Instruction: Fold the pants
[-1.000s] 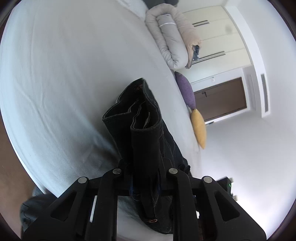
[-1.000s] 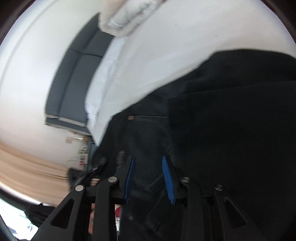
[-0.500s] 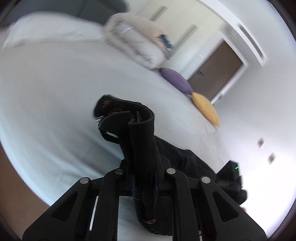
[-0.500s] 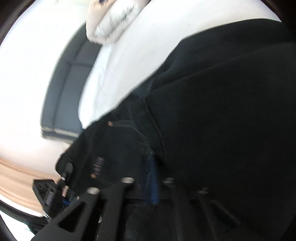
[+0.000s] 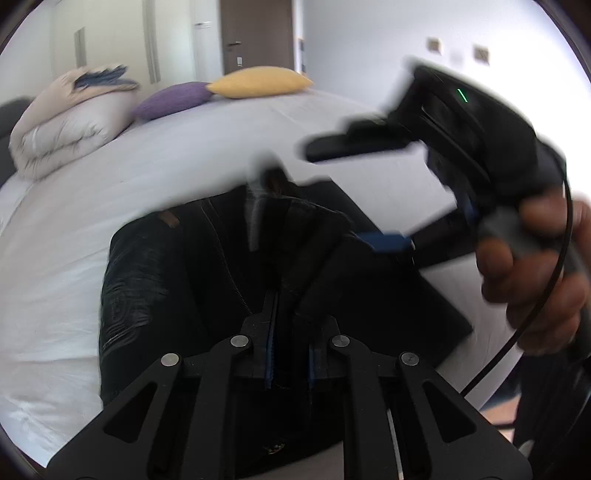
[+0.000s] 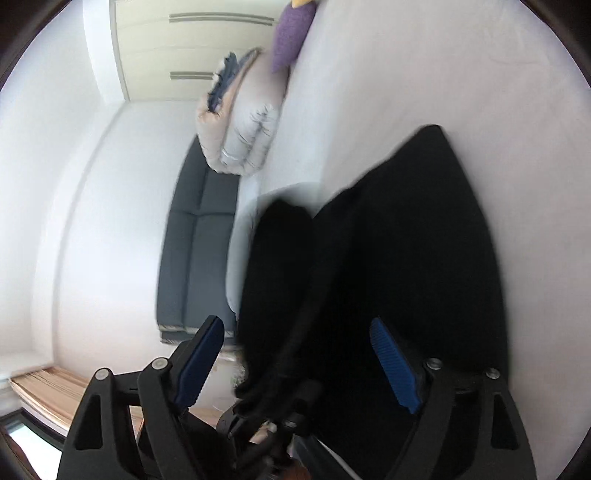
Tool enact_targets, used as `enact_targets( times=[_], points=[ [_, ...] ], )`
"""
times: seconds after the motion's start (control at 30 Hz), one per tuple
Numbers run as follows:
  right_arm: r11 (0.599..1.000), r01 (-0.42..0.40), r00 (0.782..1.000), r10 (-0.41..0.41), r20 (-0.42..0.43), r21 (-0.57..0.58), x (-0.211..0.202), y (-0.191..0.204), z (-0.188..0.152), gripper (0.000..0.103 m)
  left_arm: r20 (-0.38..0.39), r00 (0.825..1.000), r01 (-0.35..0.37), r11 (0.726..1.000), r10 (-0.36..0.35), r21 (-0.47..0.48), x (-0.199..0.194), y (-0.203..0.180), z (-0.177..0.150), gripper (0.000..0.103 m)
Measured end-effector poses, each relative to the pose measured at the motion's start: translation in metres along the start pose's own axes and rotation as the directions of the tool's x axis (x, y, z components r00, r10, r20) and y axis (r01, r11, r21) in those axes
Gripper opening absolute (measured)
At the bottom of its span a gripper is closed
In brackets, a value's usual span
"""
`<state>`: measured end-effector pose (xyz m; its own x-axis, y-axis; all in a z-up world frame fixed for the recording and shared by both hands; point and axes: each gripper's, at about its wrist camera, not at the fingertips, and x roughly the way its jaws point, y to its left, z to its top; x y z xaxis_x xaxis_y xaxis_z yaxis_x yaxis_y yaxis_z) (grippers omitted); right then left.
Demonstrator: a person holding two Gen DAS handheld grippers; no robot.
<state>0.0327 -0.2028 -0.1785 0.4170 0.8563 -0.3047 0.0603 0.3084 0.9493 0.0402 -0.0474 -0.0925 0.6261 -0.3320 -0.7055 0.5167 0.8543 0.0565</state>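
The black pants point(image 5: 166, 295) lie in a bunched fold on the white bed point(image 5: 55, 295). My left gripper point(image 5: 291, 321) is shut on a raised ridge of their fabric, low in the left wrist view. The right gripper point(image 5: 340, 194), held by a hand point(image 5: 535, 266), hovers over the pants at the right, blurred. Its jaws are opening, and one blue pad point(image 5: 388, 242) sits close above the cloth. In the right wrist view the right gripper point(image 6: 295, 362) stands wide. The pants point(image 6: 424, 240) lie beyond and between the fingers, and neither pad presses on them.
A rolled duvet point(image 5: 66, 122), a purple pillow point(image 5: 173, 99) and a yellow pillow point(image 5: 258, 81) line the far side of the bed. A brown door point(image 5: 258, 33) stands behind them. A dark padded headboard point(image 6: 199, 258) runs along the left edge of the bed.
My left gripper swung across and rolled level, carrying the pants fabric with it. The right gripper let go of the fabric and spread wide, and it now shows in the left wrist view.
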Motion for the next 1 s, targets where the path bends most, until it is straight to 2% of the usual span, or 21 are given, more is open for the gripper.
enact_targets(
  times=[0.2,0.27,0.3,0.33,0.37,0.4,0.43,0.6,1.0],
  points=[
    [0.997,0.071,0.995,-0.073,-0.062,-0.034,0.005,-0.003,0.011,0.081,0.025,0.996,-0.084,0.988,0.081,0.132,-0.003,-0.026,0.0,0.011],
    [0.986,0.15,0.984,-0.156,-0.082,-0.073,0.014,0.004,0.014,0.076,0.028,0.995,-0.102,0.98,0.099,0.17,-0.001,-0.036,0.0,0.011],
    [0.976,0.189,0.976,-0.199,-0.089,-0.103,0.017,0.008,0.015,0.068,0.028,0.994,-0.107,0.978,0.103,0.181,-0.001,-0.042,-0.006,0.011],
    [0.968,0.215,0.969,-0.228,-0.093,-0.127,0.017,0.01,0.014,0.055,0.028,0.994,-0.11,0.976,0.107,0.189,-0.001,-0.043,-0.008,0.011],
    [0.952,0.258,0.956,-0.276,-0.095,-0.167,0.019,0.011,0.014,0.047,0.029,0.994,-0.112,0.975,0.108,0.193,-0.002,-0.045,-0.012,0.011],
    [0.943,0.276,0.95,-0.297,-0.096,-0.183,0.021,0.011,0.013,0.028,0.03,0.994,-0.113,0.974,0.11,0.197,-0.001,-0.046,-0.012,0.011],
    [0.937,0.29,0.946,-0.312,-0.093,-0.194,0.021,0.012,0.014,0.02,0.028,0.994,-0.109,0.974,0.105,0.2,0.0,-0.047,-0.012,0.011],
    [0.913,0.313,0.943,-0.33,-0.026,-0.261,0.015,0.019,0.009,0.015,0.039,0.996,-0.089,0.97,0.082,0.226,-0.003,-0.06,-0.017,0.011],
    [0.925,0.297,0.954,-0.294,0.05,-0.238,-0.008,0.006,0.015,0.015,0.029,0.999,-0.029,0.953,0.022,0.302,0.015,-0.092,-0.005,0.011]
  ],
)
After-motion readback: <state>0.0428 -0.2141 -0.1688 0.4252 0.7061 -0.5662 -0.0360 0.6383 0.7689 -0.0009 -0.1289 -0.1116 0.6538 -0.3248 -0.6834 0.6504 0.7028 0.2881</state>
